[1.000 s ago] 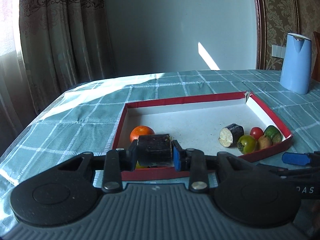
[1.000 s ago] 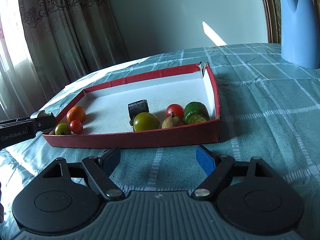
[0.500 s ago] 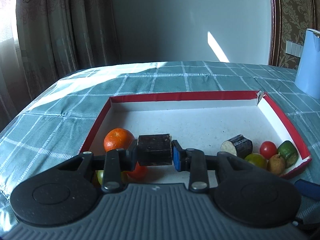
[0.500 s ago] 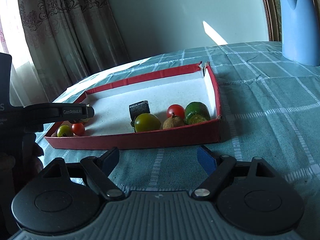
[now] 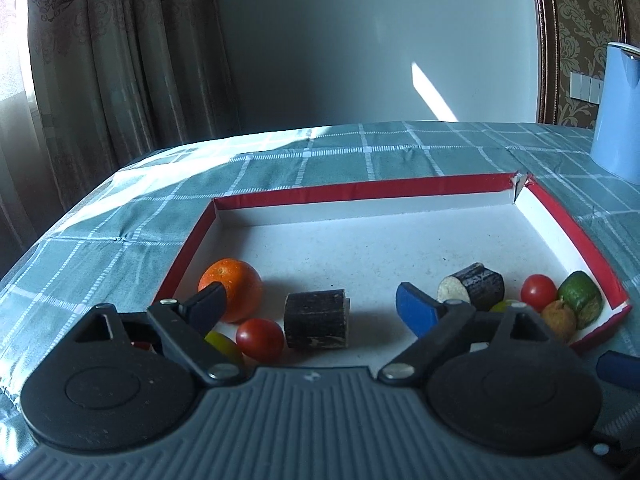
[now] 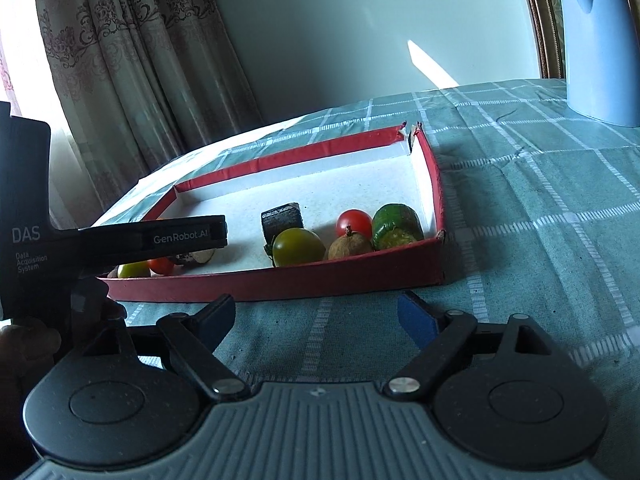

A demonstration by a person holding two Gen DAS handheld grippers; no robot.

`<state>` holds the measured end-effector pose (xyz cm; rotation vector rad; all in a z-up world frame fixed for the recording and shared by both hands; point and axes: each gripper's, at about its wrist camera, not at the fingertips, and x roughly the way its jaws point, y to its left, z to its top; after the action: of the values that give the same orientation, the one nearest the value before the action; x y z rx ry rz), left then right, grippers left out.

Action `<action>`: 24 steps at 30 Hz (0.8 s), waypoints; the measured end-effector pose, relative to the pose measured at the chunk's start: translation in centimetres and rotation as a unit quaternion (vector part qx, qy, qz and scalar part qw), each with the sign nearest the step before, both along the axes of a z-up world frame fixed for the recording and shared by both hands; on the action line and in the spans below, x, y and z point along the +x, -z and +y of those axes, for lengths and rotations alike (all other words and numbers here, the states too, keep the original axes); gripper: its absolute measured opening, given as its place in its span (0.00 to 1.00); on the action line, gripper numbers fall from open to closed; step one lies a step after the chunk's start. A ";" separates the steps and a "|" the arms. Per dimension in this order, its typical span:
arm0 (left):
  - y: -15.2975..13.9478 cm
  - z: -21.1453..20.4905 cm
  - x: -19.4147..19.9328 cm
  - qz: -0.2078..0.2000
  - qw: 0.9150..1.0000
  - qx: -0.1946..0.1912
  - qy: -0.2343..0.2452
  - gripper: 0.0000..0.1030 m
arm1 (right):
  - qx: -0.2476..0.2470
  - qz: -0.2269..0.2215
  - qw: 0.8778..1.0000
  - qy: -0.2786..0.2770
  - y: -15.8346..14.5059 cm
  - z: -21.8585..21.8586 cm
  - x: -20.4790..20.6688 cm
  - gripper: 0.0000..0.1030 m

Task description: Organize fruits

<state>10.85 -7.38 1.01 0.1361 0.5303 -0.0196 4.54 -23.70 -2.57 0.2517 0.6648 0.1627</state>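
— So, what are your fingers doing at the red tray?

— Both pairs are spread wide and holding nothing. My left gripper is hovering over the tray's near-left corner, and the dark eggplant chunk is standing on the tray floor between its fingers, touching neither. My right gripper is hanging over the checked counter, just outside the tray's near wall.

— And where is the fruit sitting?

— Two clusters are lying along the tray's near wall. At its left corner, the orange, a red tomato and a yellow-green fruit are crowding beside that chunk. At its right corner, a second eggplant piece, a green tomato, another red tomato, a brown fruit and a green cucumber piece are bunching together.

— Anything beyond the tray?

— A blue kettle is standing well apart, past its far-right corner.
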 end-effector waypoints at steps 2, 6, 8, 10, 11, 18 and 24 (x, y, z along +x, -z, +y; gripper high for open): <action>-0.3 0.0 -0.6 -0.006 1.000 0.000 -0.002 0.94 | 0.001 0.000 1.000 0.000 0.0 0.0 0.0 0.86; -0.7 0.3 -1.7 -0.016 1.000 0.005 -0.011 1.00 | 0.001 0.000 1.000 0.000 0.0 0.0 0.0 0.86; -1.0 0.7 -2.2 -0.012 1.000 -0.002 -0.023 1.00 | 0.001 0.000 1.000 0.000 0.0 0.0 0.0 0.86; -1.2 1.4 -2.6 -0.009 1.000 -0.016 -0.024 1.00 | 0.001 0.000 1.000 0.000 0.0 0.0 0.0 0.86; -1.2 1.6 -2.8 -0.009 0.999 -0.020 -0.024 1.00 | 0.001 0.000 1.000 0.000 0.0 0.0 0.0 0.86; -1.3 3.2 -4.2 0.003 0.999 -0.034 -0.018 1.00 | -0.004 -0.019 1.000 0.005 -0.5 0.0 -0.5 0.86; -1.3 4.1 -6.5 -0.003 0.999 -0.047 -0.013 1.00 | -0.058 -0.056 0.997 0.000 -1.5 2.5 -1.8 0.86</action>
<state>4.35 -3.28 2.31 0.0375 0.5232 -0.0190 2.71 -21.23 -1.11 0.1299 0.5605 0.1360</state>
